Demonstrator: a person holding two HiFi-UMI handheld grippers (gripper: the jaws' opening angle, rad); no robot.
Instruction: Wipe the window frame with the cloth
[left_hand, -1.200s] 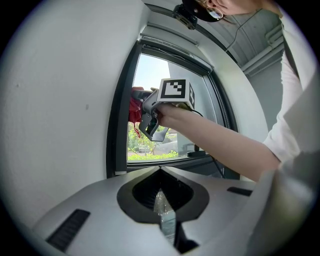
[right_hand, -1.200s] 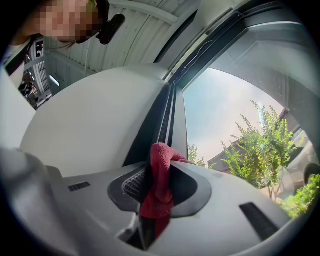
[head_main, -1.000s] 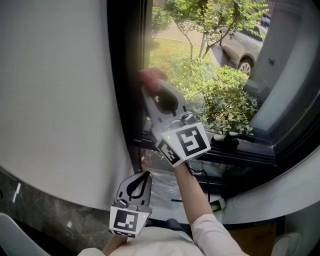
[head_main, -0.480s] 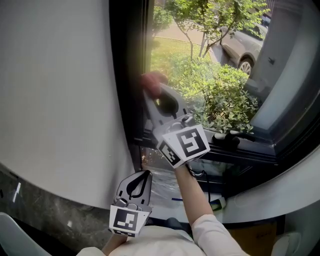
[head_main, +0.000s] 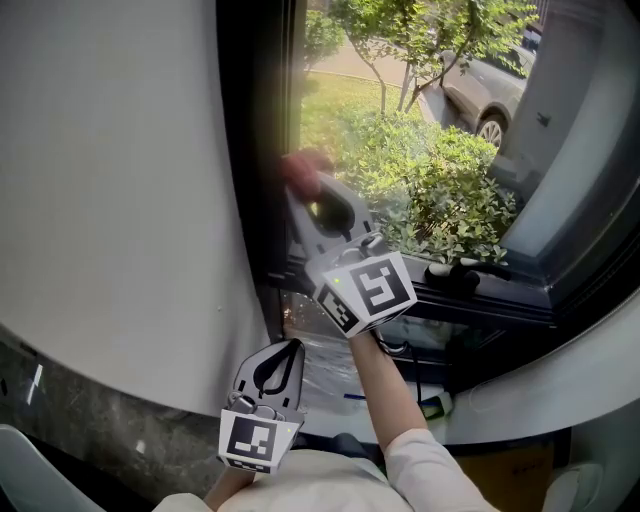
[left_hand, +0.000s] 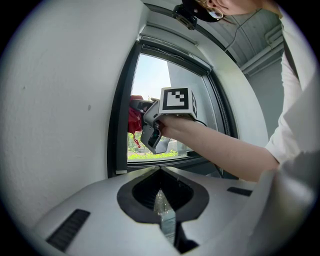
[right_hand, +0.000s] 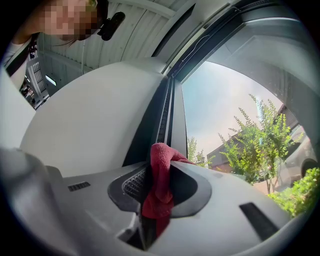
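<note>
White wall (head_main: 120, 200) fills the left side, with the dark window frame (head_main: 255, 150) running up along its edge. Through the glass: bushes (head_main: 440, 190) and a parked car (head_main: 490, 95) farther out.

Right gripper (head_main: 303, 195) is raised to the upright left side of the frame, with a bare forearm (head_main: 385, 390) behind it. Its own view shows the jaws clamped on the red cloth (right_hand: 160, 175). The cloth is bunched between them and pokes out past the tips toward the frame's channel. In the head view the cloth (head_main: 300, 168) is a blurred red patch right at the frame's inner edge, next to the glass. Can't confirm actual contact through the blur.

Left gripper (head_main: 290, 352) is held low, near the body and well below the right one, pointed up at the window. Jaws together, nothing between them. Its view catches the right gripper (left_hand: 145, 120) with the cloth (left_hand: 134, 119) hanging beside the frame.
</note>
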